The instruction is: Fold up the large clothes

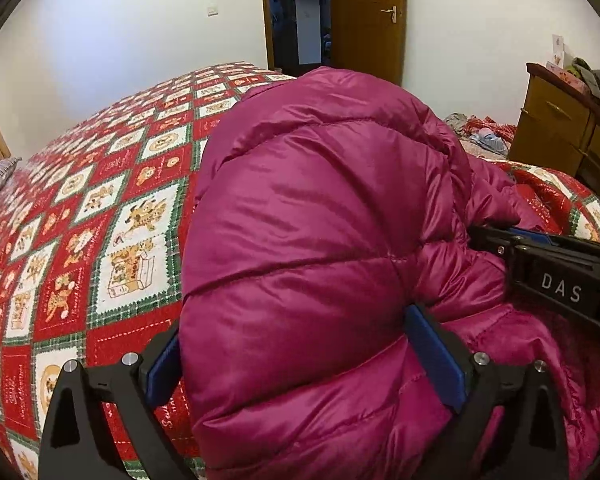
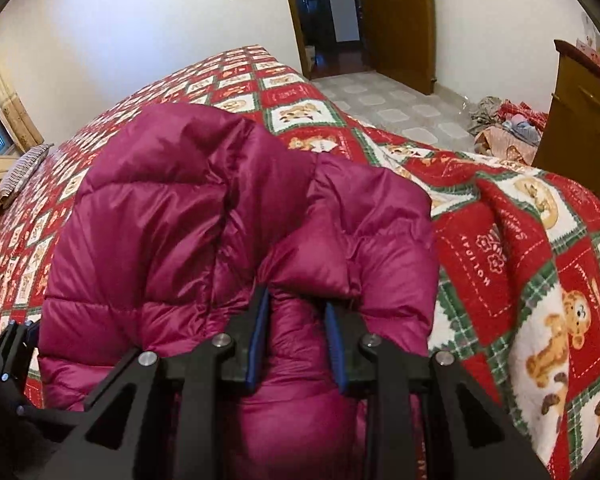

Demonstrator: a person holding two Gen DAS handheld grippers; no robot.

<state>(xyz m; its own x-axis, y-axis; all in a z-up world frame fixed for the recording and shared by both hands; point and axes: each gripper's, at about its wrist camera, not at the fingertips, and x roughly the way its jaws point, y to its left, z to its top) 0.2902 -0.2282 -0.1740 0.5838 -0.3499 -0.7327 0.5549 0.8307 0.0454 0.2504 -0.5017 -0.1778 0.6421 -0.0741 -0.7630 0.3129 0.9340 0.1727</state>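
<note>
Magenta down jacket (image 1: 312,248), glossy and quilted into fat puffed channels, fills the left wrist view, heaped on a bed under a red, white and green quilt (image 1: 100,216) printed with cartoon dogs in diamond panels. The left gripper (image 1: 304,360) has its jaws spread as wide as they go, one blue pad (image 1: 162,368) on each side of a thick bulge of the jacket; the fabric swells between them, and whether the pads press on it cannot be told, since the fingertips are buried from sight. At the right edge the right gripper (image 1: 500,240), black with white lettering, reaches into the jacket's folds, its tips hidden. Behind stand a wooden door (image 1: 366,16), white walls and a wooden dresser (image 1: 556,128), cut off by the lens rim.

From the right wrist, the jacket (image 2: 220,216) lies bunched near the bed's corner, its sheen creased with fine wrinkles. The right gripper (image 2: 296,340) has its jaws drawn in narrow, pinching a ridge of padded cloth between the blue pads (image 2: 258,344). The quilt (image 2: 520,264) hangs rumpled over the bed's edge. Part of the left gripper (image 2: 12,360) shows at the lower left, mostly cut off. A pile of cloth (image 2: 508,124) on the tiled floor is too small to make out.
</note>
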